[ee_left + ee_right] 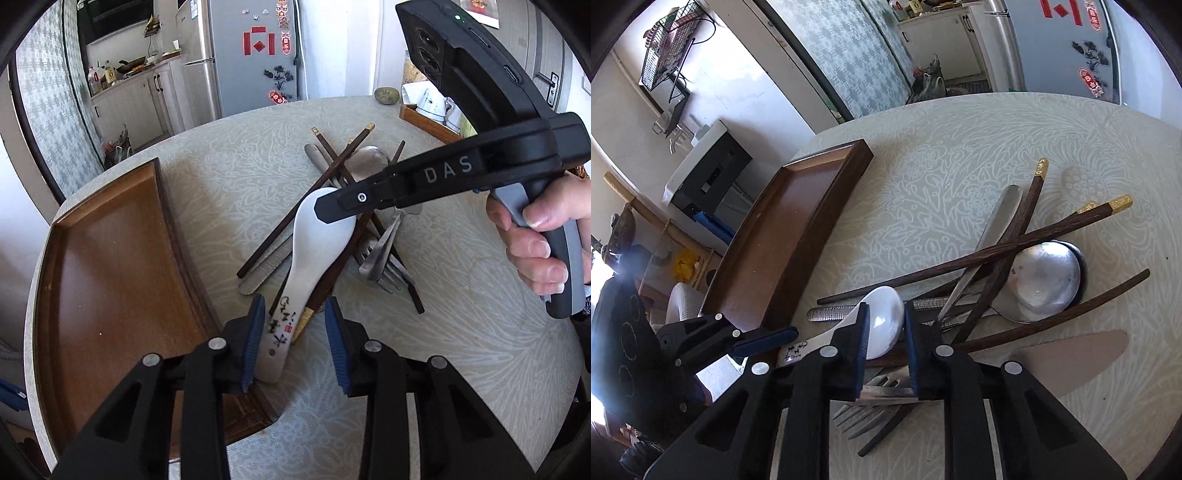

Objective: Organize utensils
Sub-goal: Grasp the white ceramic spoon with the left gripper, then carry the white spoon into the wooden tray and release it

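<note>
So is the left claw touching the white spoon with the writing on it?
Touching. In the left wrist view, the left claw's left blue finger pad presses against the white ceramic spoon's handle; the right pad stands clear.

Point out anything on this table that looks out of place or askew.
The utensils lie in a crisscrossed heap: dark chopsticks, a metal ladle, forks and a knife, with a white ceramic spoon on top. The wooden tray beside them holds no utensils. Nothing looks spilled or broken.
</note>
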### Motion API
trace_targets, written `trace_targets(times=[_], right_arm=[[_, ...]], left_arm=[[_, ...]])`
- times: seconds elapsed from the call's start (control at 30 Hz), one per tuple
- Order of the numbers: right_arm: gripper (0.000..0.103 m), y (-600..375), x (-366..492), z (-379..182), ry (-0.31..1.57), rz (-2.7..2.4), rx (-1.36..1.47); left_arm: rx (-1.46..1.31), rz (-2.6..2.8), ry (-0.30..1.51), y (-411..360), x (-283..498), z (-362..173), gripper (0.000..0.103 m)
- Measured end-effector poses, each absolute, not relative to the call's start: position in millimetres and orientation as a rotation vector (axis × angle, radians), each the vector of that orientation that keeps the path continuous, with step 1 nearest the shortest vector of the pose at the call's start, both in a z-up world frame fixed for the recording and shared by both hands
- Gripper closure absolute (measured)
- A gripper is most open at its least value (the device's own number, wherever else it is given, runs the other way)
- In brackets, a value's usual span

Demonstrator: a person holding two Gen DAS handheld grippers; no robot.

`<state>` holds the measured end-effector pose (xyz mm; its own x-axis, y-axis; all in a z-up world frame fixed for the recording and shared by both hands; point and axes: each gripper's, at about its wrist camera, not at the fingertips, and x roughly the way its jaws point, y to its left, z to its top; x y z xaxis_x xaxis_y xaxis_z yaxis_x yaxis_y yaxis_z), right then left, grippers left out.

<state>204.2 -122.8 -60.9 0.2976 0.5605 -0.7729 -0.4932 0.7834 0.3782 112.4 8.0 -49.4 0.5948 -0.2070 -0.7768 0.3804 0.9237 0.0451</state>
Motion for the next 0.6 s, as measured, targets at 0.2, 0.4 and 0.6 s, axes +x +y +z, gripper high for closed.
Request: trace_targets(times=[0.2,0.4,0.6], right_arm=[[0.098,-125,196,-38,0.996,0.746,0.096],[0.098,-118,177,-2,0.922,0.751,0.025],[0.098,-86,173,27,0.882,0.803,-0.012]], left_arm=[[0.233,-0.354,0.879,5,112,-50,0.083],[0.209,-0.366,0.816,7,100,-33,0.084],[0.198,-0.325,0.764,29,87,-4,0.084]])
